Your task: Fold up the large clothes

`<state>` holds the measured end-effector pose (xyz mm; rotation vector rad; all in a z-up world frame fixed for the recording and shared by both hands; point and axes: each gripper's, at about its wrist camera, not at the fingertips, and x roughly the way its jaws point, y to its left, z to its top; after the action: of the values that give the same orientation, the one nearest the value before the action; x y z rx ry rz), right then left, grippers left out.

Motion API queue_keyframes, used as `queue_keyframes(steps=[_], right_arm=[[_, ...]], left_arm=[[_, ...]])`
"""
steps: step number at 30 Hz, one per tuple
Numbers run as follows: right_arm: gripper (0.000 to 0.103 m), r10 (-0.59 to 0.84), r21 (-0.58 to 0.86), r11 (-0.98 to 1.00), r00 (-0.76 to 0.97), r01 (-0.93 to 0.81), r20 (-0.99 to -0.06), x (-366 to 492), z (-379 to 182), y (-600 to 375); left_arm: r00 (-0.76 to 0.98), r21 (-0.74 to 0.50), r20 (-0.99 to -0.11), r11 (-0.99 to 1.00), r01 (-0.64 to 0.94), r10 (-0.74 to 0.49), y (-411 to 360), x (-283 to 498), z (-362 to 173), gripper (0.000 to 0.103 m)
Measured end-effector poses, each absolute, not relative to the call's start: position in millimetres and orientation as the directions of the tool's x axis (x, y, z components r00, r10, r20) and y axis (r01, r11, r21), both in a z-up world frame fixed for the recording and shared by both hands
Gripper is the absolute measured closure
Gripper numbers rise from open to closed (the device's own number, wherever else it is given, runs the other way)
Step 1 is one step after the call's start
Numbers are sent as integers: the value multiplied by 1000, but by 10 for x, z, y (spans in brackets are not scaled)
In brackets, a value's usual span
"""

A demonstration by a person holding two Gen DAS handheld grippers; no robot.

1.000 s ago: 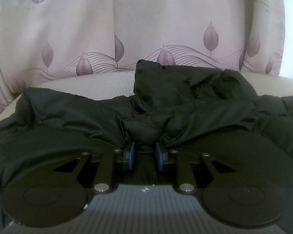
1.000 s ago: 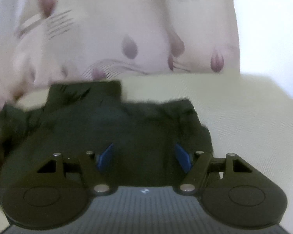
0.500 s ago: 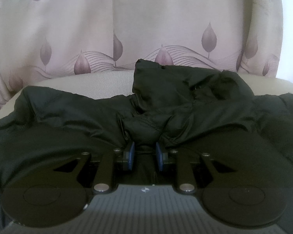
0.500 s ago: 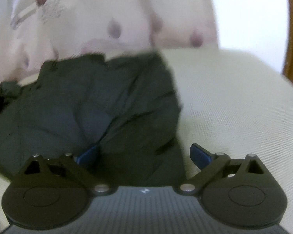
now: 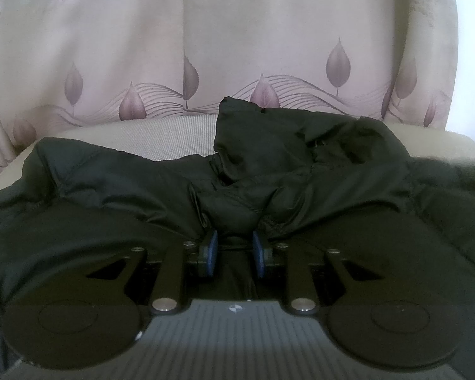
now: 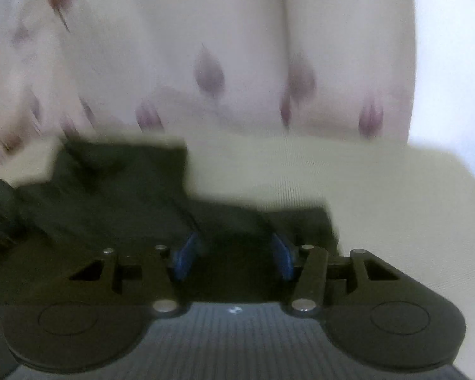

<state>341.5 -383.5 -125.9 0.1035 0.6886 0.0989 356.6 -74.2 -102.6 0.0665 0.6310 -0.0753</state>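
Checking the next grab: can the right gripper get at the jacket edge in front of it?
Probably yes: the jacket already lies between the closing right gripper pads, nothing over it, though blur hides contact.

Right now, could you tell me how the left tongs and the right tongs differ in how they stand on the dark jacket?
The left tongs stand narrow, pads pinching a bunched fold of the dark jacket; the right tongs stand wider and are closing, with jacket cloth between the pads but no clear pinch yet. The left view is sharp; the right view is blurred. Both point down at the same jacket on the pale cushion.
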Motion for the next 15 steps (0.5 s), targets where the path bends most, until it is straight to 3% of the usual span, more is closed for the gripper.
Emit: queue_keyframes(steps=[5,8,10,12,15], right_arm=[[49,113,104,993,761,-60,-639,3439,-1499,-3748],[49,129,155,987,745,-35,-654,3503,-1369,-3869],[46,114,133,990,791,-42,-600,3311,-1172,-3859],[39,135,128,989,825,-76,-548,3143,-1048,-3835],[33,169,114,985,846,-128,-506,2887,-967,-3680]], left_arm=[[795,-18,-601,996,89,-82,-659,3570,-977,73],[793,-100,-594,991,92,-133,-483,3481,-780,64],[832,-70,-547,996,59,-88,-340,3360,-595,48],[855,-38,-517,999,18,-36,-144,3294,-433,39],[859,20,-508,998,-60,62,209,3347,-334,43]])
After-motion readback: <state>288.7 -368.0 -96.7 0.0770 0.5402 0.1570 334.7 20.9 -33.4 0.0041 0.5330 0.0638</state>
